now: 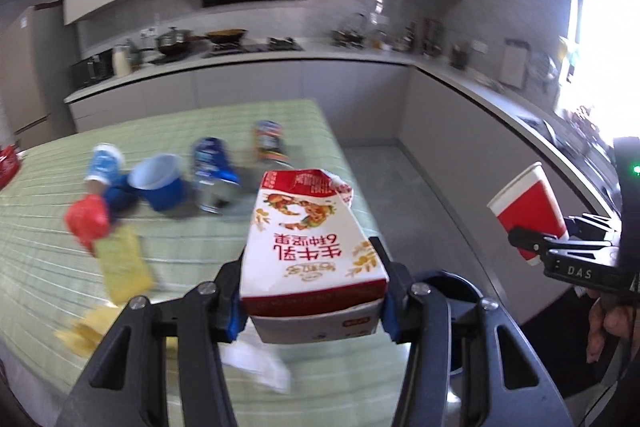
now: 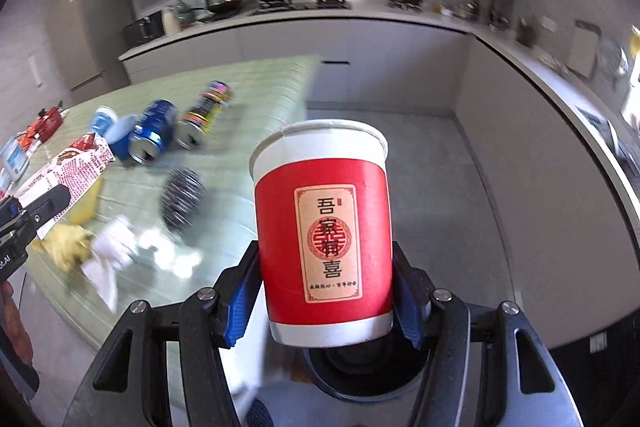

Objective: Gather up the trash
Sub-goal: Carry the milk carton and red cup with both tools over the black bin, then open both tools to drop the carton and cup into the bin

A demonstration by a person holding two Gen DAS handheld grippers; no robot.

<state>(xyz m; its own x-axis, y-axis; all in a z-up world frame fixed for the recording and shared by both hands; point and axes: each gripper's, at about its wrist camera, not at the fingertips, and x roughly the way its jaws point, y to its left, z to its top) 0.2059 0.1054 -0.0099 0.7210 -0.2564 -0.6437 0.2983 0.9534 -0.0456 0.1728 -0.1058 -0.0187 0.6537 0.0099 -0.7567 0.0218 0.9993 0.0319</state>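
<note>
A: Left gripper [image 1: 314, 291]?
B: My fingers clamp the milk carton [image 1: 312, 247] between them, above the table's [image 1: 48, 267] right edge.
A: Right gripper [image 2: 326, 291]?
B: Closed on the red cup [image 2: 324, 231], upright between my pads, over the bin [image 2: 360, 367].

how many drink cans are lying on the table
2, both on their sides on the green striped tablecloth: a blue aluminium can and, beside it, a dark multicoloured can. Others may be hidden.
</note>
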